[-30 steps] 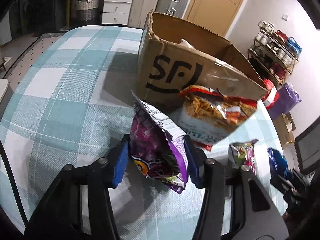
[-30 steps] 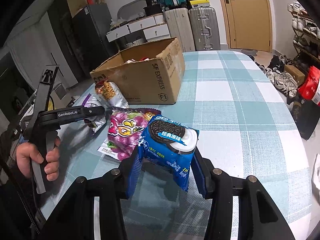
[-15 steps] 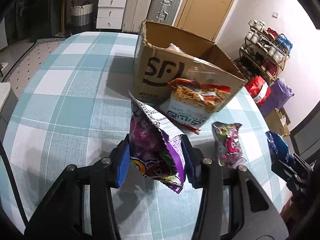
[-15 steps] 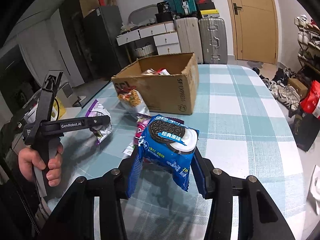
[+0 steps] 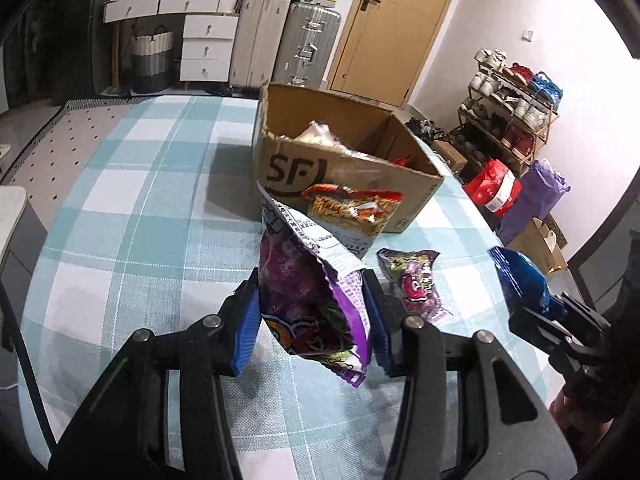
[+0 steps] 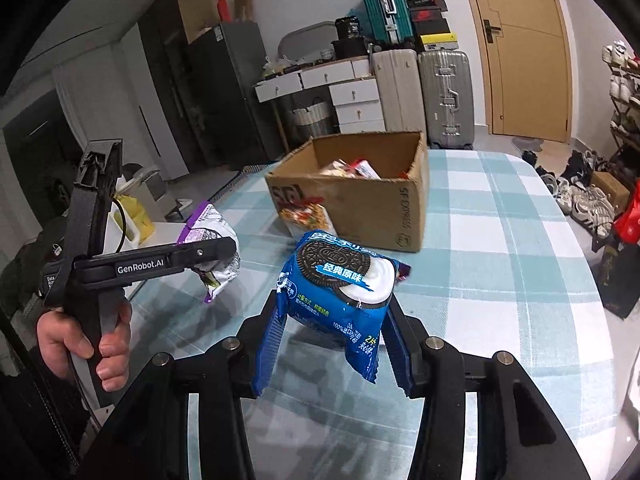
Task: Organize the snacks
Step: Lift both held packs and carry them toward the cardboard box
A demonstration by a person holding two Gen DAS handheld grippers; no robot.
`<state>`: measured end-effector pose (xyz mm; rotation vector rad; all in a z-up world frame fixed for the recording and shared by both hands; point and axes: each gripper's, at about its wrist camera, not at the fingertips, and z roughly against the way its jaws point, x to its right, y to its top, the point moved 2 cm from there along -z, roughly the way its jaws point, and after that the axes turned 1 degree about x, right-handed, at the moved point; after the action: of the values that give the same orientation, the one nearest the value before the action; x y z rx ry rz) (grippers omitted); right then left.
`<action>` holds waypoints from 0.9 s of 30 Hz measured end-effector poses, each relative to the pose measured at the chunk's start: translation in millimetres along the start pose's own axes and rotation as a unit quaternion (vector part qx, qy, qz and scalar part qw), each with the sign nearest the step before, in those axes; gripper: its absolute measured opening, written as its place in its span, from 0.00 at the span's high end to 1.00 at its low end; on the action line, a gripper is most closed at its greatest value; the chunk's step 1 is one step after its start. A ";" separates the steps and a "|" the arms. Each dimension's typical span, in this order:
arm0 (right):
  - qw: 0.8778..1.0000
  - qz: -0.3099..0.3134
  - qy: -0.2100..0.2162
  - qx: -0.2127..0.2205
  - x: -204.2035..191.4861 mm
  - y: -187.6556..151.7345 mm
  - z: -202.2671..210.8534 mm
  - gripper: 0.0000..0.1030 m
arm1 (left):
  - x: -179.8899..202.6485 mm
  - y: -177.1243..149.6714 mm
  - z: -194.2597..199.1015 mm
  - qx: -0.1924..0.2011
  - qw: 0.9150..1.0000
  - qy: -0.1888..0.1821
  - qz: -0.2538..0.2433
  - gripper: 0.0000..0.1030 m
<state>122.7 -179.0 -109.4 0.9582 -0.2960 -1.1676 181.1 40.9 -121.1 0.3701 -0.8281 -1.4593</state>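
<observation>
My left gripper [image 5: 310, 320] is shut on a purple snack bag [image 5: 308, 292] and holds it above the checked table; the bag also shows in the right wrist view [image 6: 212, 252]. My right gripper [image 6: 332, 340] is shut on a blue Oreo pack [image 6: 340, 280], raised above the table; it shows at the right edge of the left wrist view [image 5: 520, 280]. An open cardboard SF box [image 5: 340, 160] with several snacks inside stands beyond both grippers. An orange noodle-snack bag [image 5: 352, 212] leans on the box front. A small pink-and-green bag [image 5: 416, 284] lies on the table.
The teal checked tablecloth [image 5: 140, 200] covers the round table. Suitcases [image 6: 440, 92], white drawers and a door stand behind it. A shoe rack [image 5: 516, 120] and red and purple bags [image 5: 496, 192] are on the floor to the right.
Both grippers have risen with their packs. The box and the bags on the table now sit lower and farther in both views. The box's inside has come into sight.
</observation>
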 end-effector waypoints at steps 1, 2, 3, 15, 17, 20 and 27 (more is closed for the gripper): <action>1.000 -0.001 0.005 0.002 -1.8 2.4 0.4 0.54 | 1.6 1.7 2.6 0.003 1.000 0.002 -0.005 0.58; 1.000 0.000 0.013 0.002 -4.2 6.1 -0.1 0.54 | 3.3 3.6 5.6 0.006 1.000 0.002 -0.009 0.58; 1.000 0.003 0.016 0.002 -5.2 9.5 -0.6 0.54 | 3.8 6.2 8.4 0.009 1.000 0.001 -0.012 0.58; 0.999 0.013 0.037 0.027 -14.4 71.2 -2.5 0.54 | 7.6 54.8 38.9 0.031 0.999 -0.020 -0.020 0.58; 0.999 0.017 0.039 0.028 -15.7 79.9 -3.0 0.54 | 9.2 63.5 40.4 0.031 0.999 -0.024 -0.019 0.58; 0.998 0.018 0.045 0.031 -15.4 93.9 -6.5 0.54 | 12.0 76.8 42.7 0.033 0.999 -0.024 -0.021 0.58; 0.998 0.022 0.050 0.038 -14.3 125.1 -18.5 0.54 | 21.9 104.8 36.2 0.031 0.998 -0.026 -0.038 0.57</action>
<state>209.2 -149.2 -21.0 1.0679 -0.2806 -1.0704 229.7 41.7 -19.1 0.4167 -0.9111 -1.5218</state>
